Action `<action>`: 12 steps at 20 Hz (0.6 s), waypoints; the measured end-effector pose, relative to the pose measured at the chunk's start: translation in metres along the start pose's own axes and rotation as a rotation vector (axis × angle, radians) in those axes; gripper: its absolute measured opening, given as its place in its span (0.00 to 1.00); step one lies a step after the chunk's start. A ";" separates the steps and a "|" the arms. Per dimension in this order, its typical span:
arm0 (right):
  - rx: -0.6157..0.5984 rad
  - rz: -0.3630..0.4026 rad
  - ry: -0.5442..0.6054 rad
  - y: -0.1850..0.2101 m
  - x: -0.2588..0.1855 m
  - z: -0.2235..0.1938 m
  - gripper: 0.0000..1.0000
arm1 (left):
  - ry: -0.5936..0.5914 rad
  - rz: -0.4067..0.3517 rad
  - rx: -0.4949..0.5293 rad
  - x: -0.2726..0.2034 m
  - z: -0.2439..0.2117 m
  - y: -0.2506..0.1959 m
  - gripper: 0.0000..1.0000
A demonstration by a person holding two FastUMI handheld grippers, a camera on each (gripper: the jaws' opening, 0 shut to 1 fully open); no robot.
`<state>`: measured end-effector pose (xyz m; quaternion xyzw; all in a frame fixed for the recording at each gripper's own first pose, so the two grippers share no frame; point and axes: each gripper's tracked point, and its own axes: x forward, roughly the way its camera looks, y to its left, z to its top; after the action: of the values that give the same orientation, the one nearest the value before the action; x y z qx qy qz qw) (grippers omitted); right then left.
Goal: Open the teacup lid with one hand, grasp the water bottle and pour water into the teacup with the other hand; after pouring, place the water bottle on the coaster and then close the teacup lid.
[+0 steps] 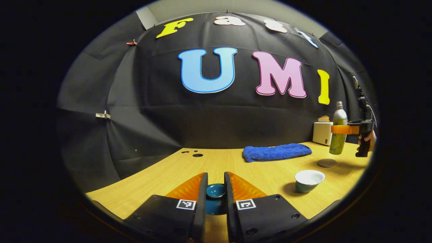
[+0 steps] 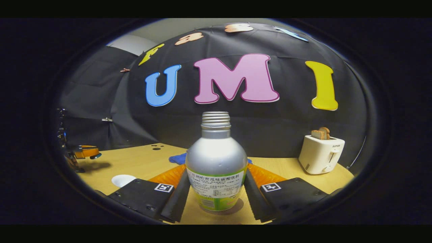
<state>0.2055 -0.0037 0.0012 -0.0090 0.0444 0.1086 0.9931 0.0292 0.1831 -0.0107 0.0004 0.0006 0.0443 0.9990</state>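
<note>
My left gripper (image 1: 216,185) is shut on a small teal teacup lid (image 1: 216,191), held above the wooden table (image 1: 162,182). The uncovered teacup (image 1: 308,180), white inside and green outside, stands to its right; its white rim (image 2: 123,180) shows low on the left in the right gripper view. A capless silver bottle with a green label (image 2: 216,162) is upright, clamped at the body by my right gripper (image 2: 216,173). In the left gripper view the bottle (image 1: 339,116) hangs in that gripper (image 1: 337,129) just behind a round dark coaster (image 1: 326,163). A hand (image 1: 370,139) holds that gripper.
A blue towel (image 1: 275,152) lies across the back of the table. A white toaster (image 2: 320,153) with toast in it stands at the back right corner. Small holes (image 1: 197,155) sit in the tabletop at the far left. The left gripper (image 2: 86,152) shows at far left.
</note>
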 end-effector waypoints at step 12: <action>0.002 -0.084 0.052 -0.015 0.022 -0.044 0.81 | 0.001 -0.001 0.000 0.000 0.000 -0.001 0.29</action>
<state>0.2265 -0.0143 -0.0450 -0.0125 0.0699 0.0666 0.9952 0.0291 0.1824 -0.0108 0.0005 0.0011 0.0436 0.9990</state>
